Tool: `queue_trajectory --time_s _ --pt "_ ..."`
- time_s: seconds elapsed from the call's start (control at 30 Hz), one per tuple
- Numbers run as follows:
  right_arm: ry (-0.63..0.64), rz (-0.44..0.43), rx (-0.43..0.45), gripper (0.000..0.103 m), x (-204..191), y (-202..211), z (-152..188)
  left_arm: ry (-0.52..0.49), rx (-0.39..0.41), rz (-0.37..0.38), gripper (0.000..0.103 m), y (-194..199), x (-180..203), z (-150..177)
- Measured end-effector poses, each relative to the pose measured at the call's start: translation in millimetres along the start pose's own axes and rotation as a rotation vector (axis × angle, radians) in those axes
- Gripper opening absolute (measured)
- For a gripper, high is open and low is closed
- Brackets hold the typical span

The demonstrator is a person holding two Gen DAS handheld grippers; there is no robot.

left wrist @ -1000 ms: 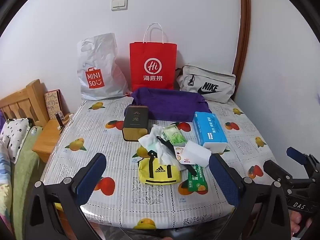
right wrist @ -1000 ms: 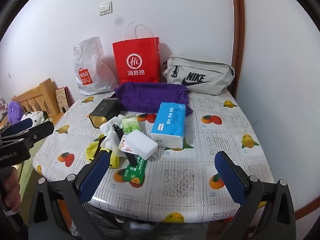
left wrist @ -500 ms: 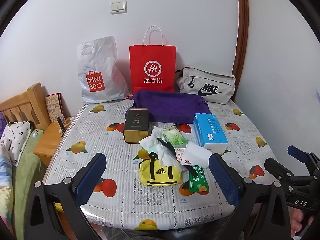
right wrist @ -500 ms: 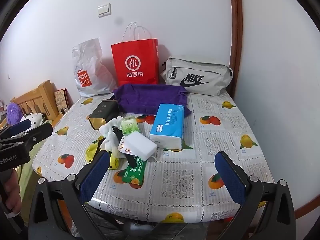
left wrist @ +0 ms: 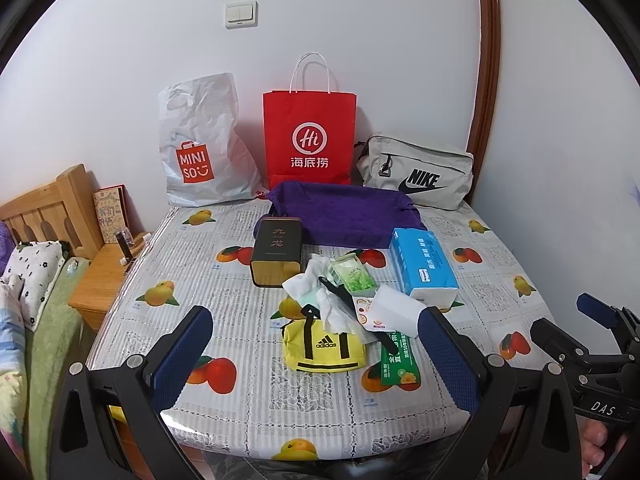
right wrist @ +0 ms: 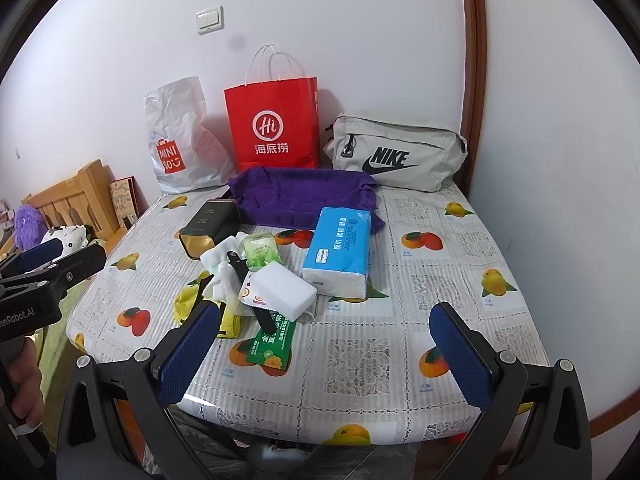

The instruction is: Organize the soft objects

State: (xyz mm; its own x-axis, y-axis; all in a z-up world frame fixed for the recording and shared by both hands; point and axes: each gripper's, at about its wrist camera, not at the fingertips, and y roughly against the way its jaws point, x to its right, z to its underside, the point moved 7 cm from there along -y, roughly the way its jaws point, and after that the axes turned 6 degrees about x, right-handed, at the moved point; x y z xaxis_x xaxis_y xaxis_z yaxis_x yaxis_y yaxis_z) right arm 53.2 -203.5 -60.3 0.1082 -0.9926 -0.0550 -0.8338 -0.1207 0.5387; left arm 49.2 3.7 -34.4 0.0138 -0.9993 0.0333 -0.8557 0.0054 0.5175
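A heap of small items lies mid-table: a yellow adidas pouch (left wrist: 323, 346), white crumpled cloth (left wrist: 320, 292), a white sponge block (right wrist: 282, 289), a green packet (right wrist: 270, 346), a green tissue pack (right wrist: 260, 249) and a blue tissue pack (right wrist: 338, 248). Behind them sits a purple cloth tray (left wrist: 344, 212) and a dark tin box (left wrist: 277, 251). My left gripper (left wrist: 316, 360) hovers open over the table's near edge, just short of the pouch. My right gripper (right wrist: 326, 354) is open too, over the near edge beside the green packet. Both hold nothing.
At the back wall stand a white Miniso bag (left wrist: 200, 148), a red paper bag (left wrist: 309, 136) and a grey Nike bag (left wrist: 416, 178). A wooden bedside stand (left wrist: 108, 268) and a bed lie left of the table (right wrist: 400, 360). A wall closes the right side.
Both grippers have risen and tilted slightly, so the scene sits a little lower in each view. Nothing on the table has moved.
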Motion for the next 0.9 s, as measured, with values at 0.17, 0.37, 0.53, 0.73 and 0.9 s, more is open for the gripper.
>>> queue_trajectory --time_s 0.17,0.37,0.53,0.73,0.9 --pt "-0.001 0.001 0.0 0.103 -0.3 -0.1 0.1 0.001 0.001 0.0 0.103 0.0 -0.7 0.0" --pt "-0.005 0.004 0.0 0.103 -0.4 1.6 -0.6 -0.005 0.0 -0.002 0.103 0.5 -0.7 0.7" --pt "-0.006 0.004 0.006 0.103 0.4 2.9 -1.6 -0.007 0.003 0.0 0.103 1.4 -1.1 0.7" --pt "-0.004 0.001 0.007 0.103 0.4 3.2 -1.6 -0.009 0.004 0.001 0.103 1.1 -1.0 1.4" --pt "-0.003 -0.001 0.007 0.103 0.0 3.3 -1.7 -0.007 0.003 -0.001 0.103 1.0 -1.1 2.0"
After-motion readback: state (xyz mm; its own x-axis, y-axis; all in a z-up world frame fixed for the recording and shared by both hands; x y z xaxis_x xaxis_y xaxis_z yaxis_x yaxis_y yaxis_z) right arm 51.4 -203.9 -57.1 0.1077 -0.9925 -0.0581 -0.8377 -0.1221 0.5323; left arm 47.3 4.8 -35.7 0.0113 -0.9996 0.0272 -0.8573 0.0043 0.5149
